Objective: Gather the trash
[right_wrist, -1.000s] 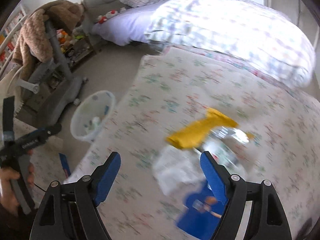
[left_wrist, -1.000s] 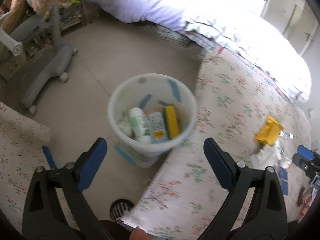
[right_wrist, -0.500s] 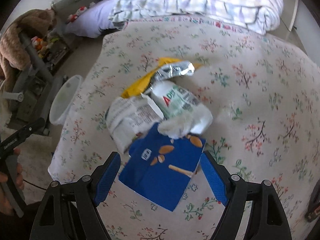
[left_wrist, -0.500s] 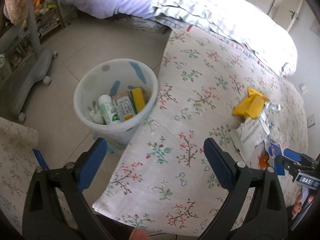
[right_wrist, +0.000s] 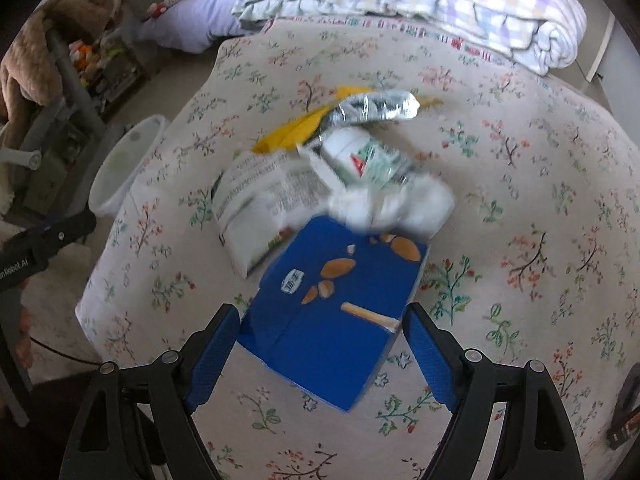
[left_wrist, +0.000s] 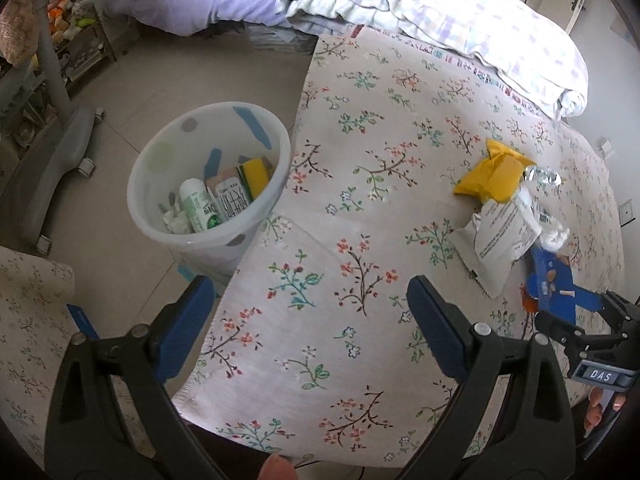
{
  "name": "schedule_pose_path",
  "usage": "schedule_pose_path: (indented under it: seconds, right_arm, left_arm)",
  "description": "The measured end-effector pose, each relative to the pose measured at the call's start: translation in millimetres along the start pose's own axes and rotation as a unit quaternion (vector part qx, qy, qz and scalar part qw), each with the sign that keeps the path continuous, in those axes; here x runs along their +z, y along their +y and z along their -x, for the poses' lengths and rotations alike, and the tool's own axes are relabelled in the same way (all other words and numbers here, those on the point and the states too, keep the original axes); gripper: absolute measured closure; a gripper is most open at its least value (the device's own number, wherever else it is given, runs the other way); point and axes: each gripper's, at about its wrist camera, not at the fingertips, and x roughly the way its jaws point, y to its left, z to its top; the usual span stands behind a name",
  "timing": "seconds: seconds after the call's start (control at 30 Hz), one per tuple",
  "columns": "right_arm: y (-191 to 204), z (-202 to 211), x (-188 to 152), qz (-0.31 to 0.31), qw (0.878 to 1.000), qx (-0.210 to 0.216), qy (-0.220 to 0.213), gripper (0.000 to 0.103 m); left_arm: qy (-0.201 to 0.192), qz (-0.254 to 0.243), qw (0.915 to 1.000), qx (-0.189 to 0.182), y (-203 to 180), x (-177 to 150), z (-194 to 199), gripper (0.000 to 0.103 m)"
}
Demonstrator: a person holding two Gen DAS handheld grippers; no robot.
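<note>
On the floral bedspread [right_wrist: 520, 160], the flat blue cardboard snack box [right_wrist: 340, 312] lies against a white printed pouch [right_wrist: 264, 200], its near end between the wide-open, empty right tongs [right_wrist: 320, 340]. The left tongs [left_wrist: 312, 320], also spread wide and empty, hang over the bedspread's edge beside the translucent white plastic bin [left_wrist: 160, 152] on the floor.

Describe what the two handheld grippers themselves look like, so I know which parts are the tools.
Both are alike: the left gripper and right gripper have matt black triangular frames with cut-outs and silver pivot bolts, ending in blue padded fingers. Seen from the left camera, the right gripper carries a small "DAS" label. No sleeves show.
</note>
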Motion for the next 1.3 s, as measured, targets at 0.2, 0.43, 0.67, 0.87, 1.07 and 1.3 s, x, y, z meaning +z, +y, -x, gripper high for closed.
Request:
schedule_pose_path:
  seconds: [0.2,0.43,0.67,0.87,1.07,1.3]
  right_arm:
    - [-11.5,-1.8,-11.9,-0.007,1.0,0.015,0.016,0.025]
    - [-32.7,24.1,-19.8,-0.01,1.0,0.026,-0.004,0.053]
    - [-67.2,51.3,-22.2,-0.04,0.998,0.034,-0.032,0.083]
    - [-93.2,59.3,-23.1,-0.069,0.996,0.044,-0.04,0.086]
    - [-109.1,48.8,-23.5,-0.106,0.993,0.046,-0.02,0.063]
    - [-115.2,46.4,-22.4,-0.114,0.993,0.02,-0.025,0.033]
  left_arm:
    - [0.007,-0.01,0.9999,-0.004,-10.8,-2.7,-3.5,0.006]
    - [0.011,-0.023,0.9996,-0.014,-27.3,-1.4,-6.6,0.006]
    - [0.015,-0.044,0.9981,-0.039,-55.5,0.4,-12.0,0.006]
    - [0.018,-0.072,0.9955,-0.06,-87.2,5.0,-25.0,0.006]
    - [0.007,-0.1,0.9906,-0.093,-114.3,12.8,-42.2,0.007]
    - [0.025,-0.112,0.9871,-0.112,-121.1,17.0,-61.8,0.047]
